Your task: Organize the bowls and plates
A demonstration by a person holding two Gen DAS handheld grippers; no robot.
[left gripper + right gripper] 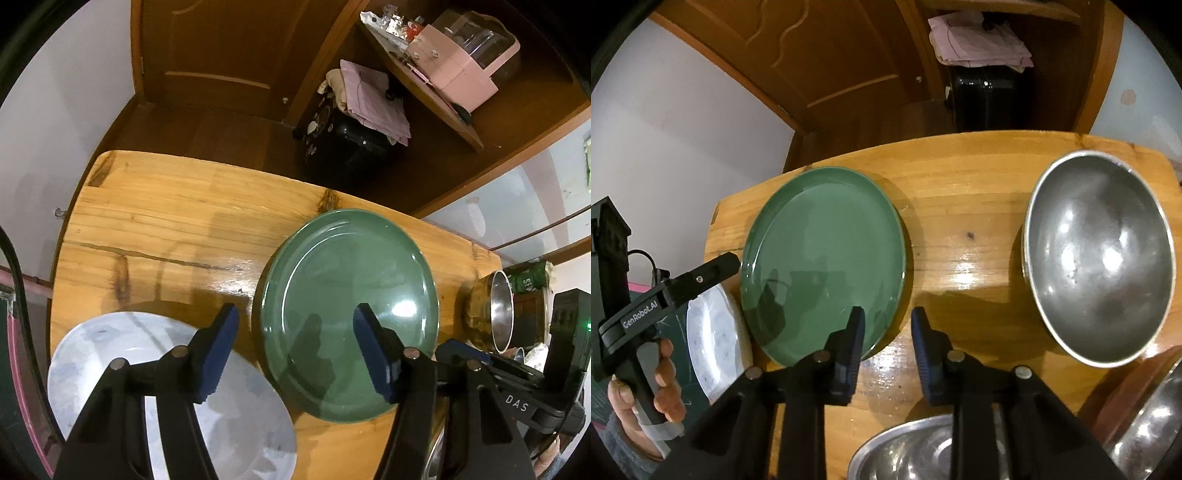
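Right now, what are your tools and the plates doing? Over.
Left tool open, empty, above the green plate edge. Right tool open, empty, over the table beside it. White plate alongside, steel bowl right. Nothing in the way.

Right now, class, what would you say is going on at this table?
A person holds a two-finger gripper in each hand over a wooden table set with dishes. The left gripper hangs open above the near edge of the green plate, with a white plate lying beside it. The right gripper hangs open over bare wood between the green plate and a steel bowl. More steel bowls sit at the near edge. Nothing is gripped yet.
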